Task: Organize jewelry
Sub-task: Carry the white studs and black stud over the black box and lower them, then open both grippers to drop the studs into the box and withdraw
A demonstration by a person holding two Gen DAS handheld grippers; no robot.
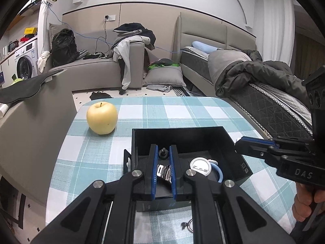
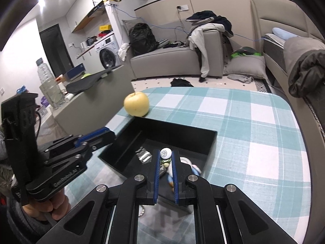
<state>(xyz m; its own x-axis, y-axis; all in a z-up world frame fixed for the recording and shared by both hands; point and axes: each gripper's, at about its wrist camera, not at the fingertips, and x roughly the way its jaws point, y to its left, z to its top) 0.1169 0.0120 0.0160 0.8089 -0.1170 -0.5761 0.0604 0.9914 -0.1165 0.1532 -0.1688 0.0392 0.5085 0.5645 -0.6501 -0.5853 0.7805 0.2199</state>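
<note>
Black box (image 1: 182, 140), open-topped, stands on the checked surface (image 1: 142, 109), toward its near side.

Contents of the box: a silver metal watch band (image 1: 162, 170) on the left of the floor; a small dark knobbed piece (image 1: 163, 152) behind it; a white round item (image 1: 200, 165) with a pale blue ring (image 1: 220, 170) on the right. In the right wrist view the band (image 2: 143, 155) lies clear on the box floor (image 2: 182, 140).

Left tool (image 1: 163, 152): over the box, jaws drawn close together with the band seen between the blue pads (image 1: 155, 170); whether the pads press on it cannot be told. Seen from the right wrist view, the same tool (image 2: 110, 132) reaches to the box's left rim.

Right tool (image 2: 165, 154): jaws nearly together, clenched on a small figure charm with a white round top (image 2: 165, 153), over the right part of the box. In the left wrist view this tool (image 1: 239, 142) sits at the box's right rim, a hand (image 1: 304, 205) on its grip.

Other items: a yellow apple (image 1: 102, 118) on the surface, beyond the box's far left corner and apart from it; a small metal ring with a clasp (image 1: 187, 225) on the cloth in front of the box.
</note>
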